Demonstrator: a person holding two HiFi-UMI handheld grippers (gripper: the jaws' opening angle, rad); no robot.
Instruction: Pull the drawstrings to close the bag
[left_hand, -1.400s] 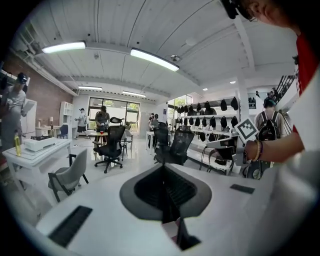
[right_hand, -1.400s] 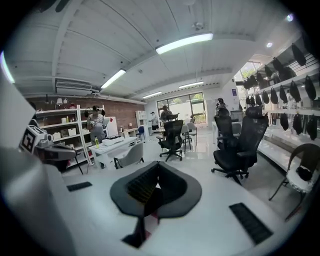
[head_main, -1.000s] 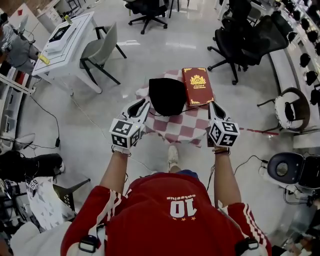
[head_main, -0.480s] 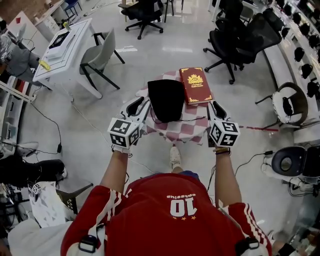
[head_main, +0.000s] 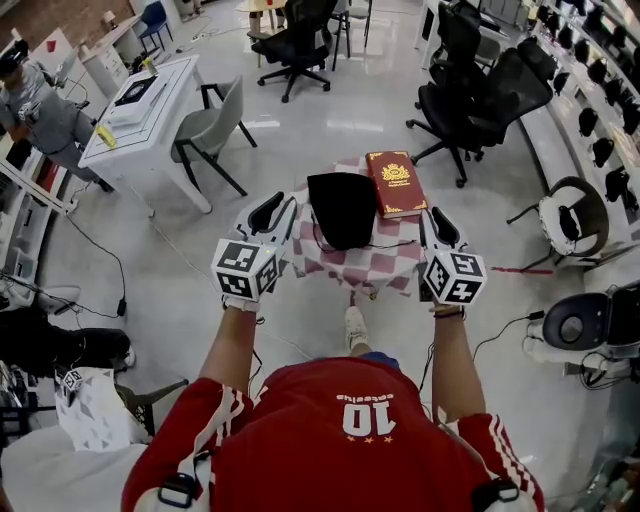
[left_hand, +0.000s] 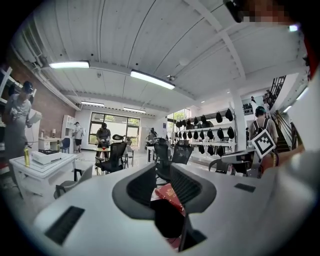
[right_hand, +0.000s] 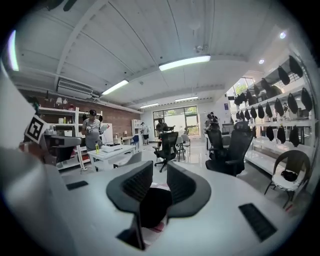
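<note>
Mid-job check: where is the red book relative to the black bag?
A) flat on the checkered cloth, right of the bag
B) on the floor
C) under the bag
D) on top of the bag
A: the red book lies flat on the checkered cloth, just right of the black bag.

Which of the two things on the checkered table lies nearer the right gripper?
The red book, by the right gripper; the black bag sits to its left, farther off.
</note>
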